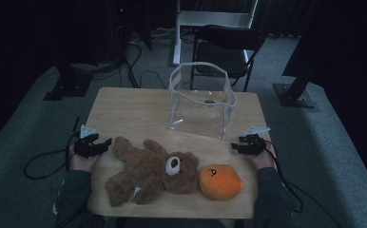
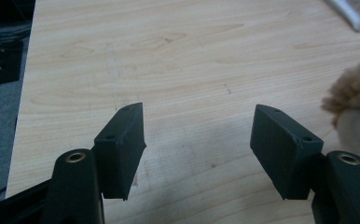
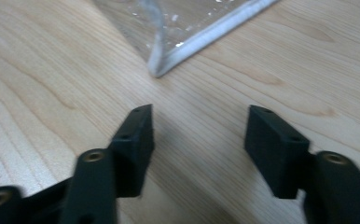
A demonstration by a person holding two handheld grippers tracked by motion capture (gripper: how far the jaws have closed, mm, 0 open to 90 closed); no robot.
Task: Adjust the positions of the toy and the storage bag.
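Left gripper [image 1: 106, 142]: lying at the table's [image 1: 124, 109] left edge, jaws standing apart with nothing between them, bare wood showing in the gap in the left gripper view [image 2: 197, 135]. Pointing toward the teddy bear [image 1: 148, 171], whose nearest paw is sitting just beside the jaw tips without touching.

Right gripper [image 1: 234, 147]: resting at the table's right edge, jaws likewise apart and gripping nothing, wood grain showing between them in the right gripper view [image 3: 197, 140]. Pointing inward, toward the space between the clear bag and the orange toy.

Teddy bear: brown plush, lying on its back along the table's near edge, limbs sprawling, pale muzzle facing up; a tuft of its fur is showing at the right edge of the left gripper view [image 2: 353, 93].

Orange plush toy [image 1: 220, 181]: round, lying at the near edge, touching the bear's head on its right side.

Clear plastic bag [image 1: 201, 102]: white-trimmed, standing upright and open-topped on the far half of the table, well apart from both toys. One small dark item [image 1: 210, 101] seems to be lying at its bottom; what it is cannot be told. A bottom corner of the bag is showing just ahead of the jaws in the right gripper view [image 3: 169, 56].
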